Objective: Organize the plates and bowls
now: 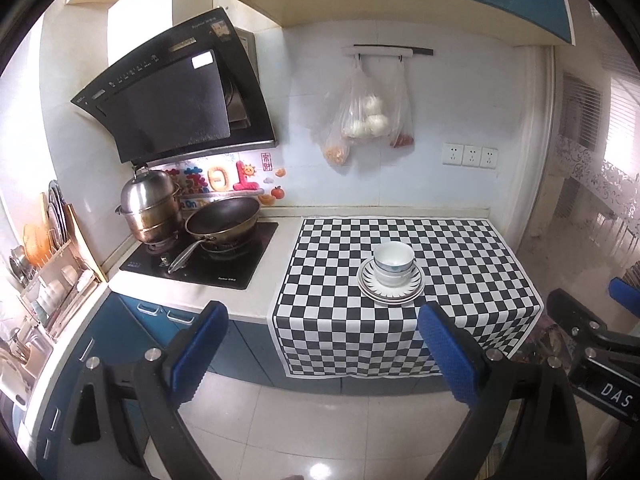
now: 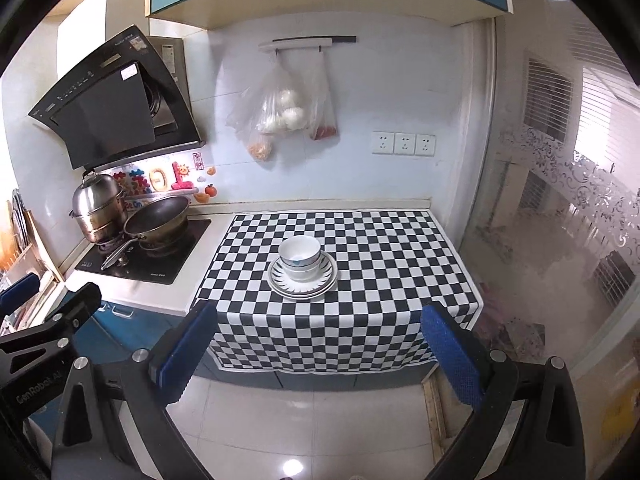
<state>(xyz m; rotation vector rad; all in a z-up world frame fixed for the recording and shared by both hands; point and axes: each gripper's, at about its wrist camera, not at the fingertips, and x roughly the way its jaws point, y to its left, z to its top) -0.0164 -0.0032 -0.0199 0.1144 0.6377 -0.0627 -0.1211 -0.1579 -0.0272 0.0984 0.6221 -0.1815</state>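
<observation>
Closest to us are the two tools the person holds, both back over the shiny tiled floor [image 2: 304, 408] and away from the kitchen surface. The left gripper [image 1: 324, 356] has its blue padded fingers [image 1: 448, 354] spread wide with nothing between them. The right gripper [image 2: 320, 356] is the same, its blue fingers [image 2: 452, 354] wide apart and holding nothing. Ahead of both sets of fingers, a black and white checkered cloth [image 1: 460, 248] covers the white kitchen surface [image 1: 272, 264] and hangs down over its front edge. In the middle of that cloth, straight ahead between the right fingers and a little toward the right finger of the left tool, sits the pile of dishes. At the bottom are round white plates with dark line patterns [image 2: 280, 284], one on top of another. On top of them are white bowls with blue marks [image 2: 300, 258], sitting one inside the other. So the plates and bowls look tidy in one neat pile, and I think the job is about done, with nothing left to pick up that I can see. Farther off, past the left fingers, a dark frying pan [image 1: 222, 218] and a shiny metal steamer pot [image 1: 150, 208] sit on the black stove. Clear plastic bags of food [image 1: 366, 116] hang on the back wall.
</observation>
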